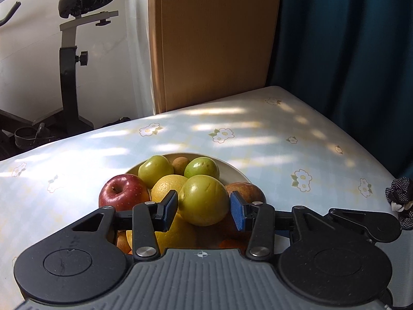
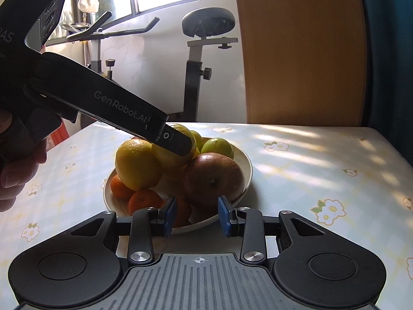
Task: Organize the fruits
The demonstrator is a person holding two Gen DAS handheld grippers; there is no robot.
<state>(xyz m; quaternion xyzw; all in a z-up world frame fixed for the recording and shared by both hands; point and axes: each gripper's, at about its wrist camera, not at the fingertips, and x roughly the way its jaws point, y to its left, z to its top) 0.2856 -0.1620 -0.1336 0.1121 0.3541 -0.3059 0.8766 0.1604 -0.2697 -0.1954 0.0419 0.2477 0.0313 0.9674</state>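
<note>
A white bowl [image 1: 233,168] piled with fruit sits on the flowered table. My left gripper [image 1: 204,210] stands open around a large green-yellow fruit [image 1: 204,199] on top of the pile; the left pad touches it, the right pad stands slightly off. Around it lie a red apple [image 1: 123,192], a yellow citrus [image 1: 167,186], two green fruits [image 1: 155,166] and a brownish apple [image 1: 245,190]. In the right wrist view the left gripper body [image 2: 103,103] reaches over the bowl [image 2: 245,165]. My right gripper [image 2: 197,214] is open and empty at the bowl's near rim, in front of the brownish apple [image 2: 214,178] and oranges [image 2: 144,200].
The table [image 2: 322,160] has a pale flowered cloth. An exercise bike [image 2: 198,51] stands behind it on the left, a wooden panel [image 1: 214,38] and a dark blue curtain [image 1: 348,51] at the back. A dark dotted cloth item [image 1: 398,193] lies at the table's right edge.
</note>
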